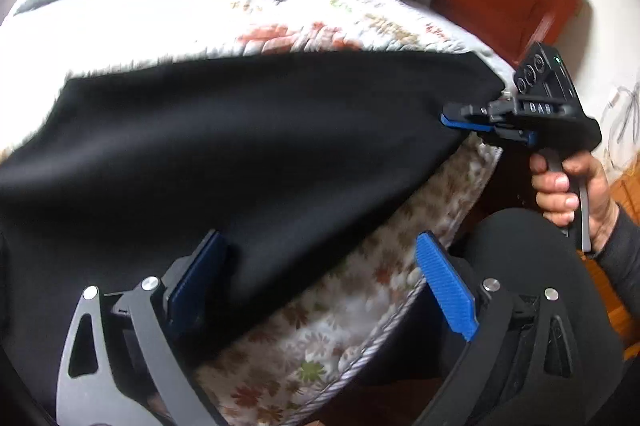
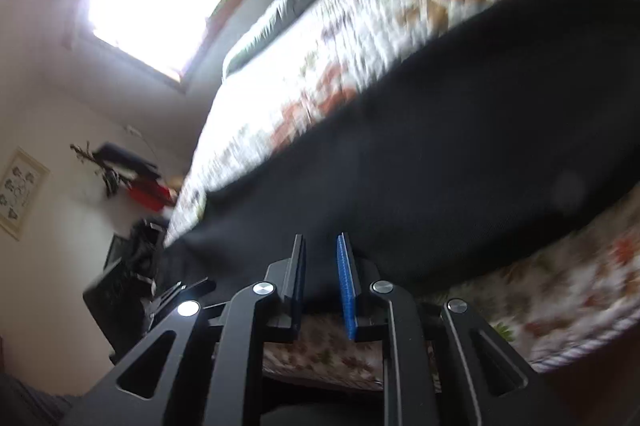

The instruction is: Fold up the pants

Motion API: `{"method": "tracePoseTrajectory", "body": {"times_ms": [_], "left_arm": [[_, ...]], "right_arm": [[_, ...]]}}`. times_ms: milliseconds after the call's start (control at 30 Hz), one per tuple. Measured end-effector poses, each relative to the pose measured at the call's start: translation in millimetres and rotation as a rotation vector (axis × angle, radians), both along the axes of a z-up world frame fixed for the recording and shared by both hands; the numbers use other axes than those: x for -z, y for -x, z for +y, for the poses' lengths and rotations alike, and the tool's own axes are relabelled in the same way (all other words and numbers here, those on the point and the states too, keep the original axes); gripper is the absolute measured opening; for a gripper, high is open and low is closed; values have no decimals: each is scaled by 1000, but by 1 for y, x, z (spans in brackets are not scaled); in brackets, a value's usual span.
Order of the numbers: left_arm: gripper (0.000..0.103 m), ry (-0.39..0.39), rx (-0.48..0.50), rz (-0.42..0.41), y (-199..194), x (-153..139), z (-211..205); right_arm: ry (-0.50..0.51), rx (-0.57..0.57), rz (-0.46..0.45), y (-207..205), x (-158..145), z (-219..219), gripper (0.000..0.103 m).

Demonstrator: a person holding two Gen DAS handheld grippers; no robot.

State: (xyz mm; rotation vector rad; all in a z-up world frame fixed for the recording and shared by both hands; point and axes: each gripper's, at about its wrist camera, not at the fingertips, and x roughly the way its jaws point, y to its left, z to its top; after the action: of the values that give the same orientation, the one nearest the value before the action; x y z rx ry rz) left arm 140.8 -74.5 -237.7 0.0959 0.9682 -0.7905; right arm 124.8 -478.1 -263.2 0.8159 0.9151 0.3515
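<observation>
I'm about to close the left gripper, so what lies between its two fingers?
In the left wrist view, the open left gripper straddles the lower edge of the black pants on one side and bare floral quilt on the other.

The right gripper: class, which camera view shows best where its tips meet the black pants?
The left wrist view. There the right gripper appears whole from the side, tips at the edge of the black pants, a hand on its handle. Its own view shows only two fingers nearly together, the contact with the cloth blurred.
</observation>
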Motion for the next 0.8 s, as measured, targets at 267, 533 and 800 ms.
{"method": "tracePoseTrajectory", "body": {"times_ms": [267,533,800], "left_arm": [[95,25,-65,-156,1,-51,43],[94,-49,-555,-31,-40,-47,219],[91,-170,-555,139,-54,-13,242]], "right_arm": [[-65,-90,-26,-28,-34,10,21],[-163,-422,-31,-148,-59,167,21],[-105,-470,159,-229,5,232,0]]}}
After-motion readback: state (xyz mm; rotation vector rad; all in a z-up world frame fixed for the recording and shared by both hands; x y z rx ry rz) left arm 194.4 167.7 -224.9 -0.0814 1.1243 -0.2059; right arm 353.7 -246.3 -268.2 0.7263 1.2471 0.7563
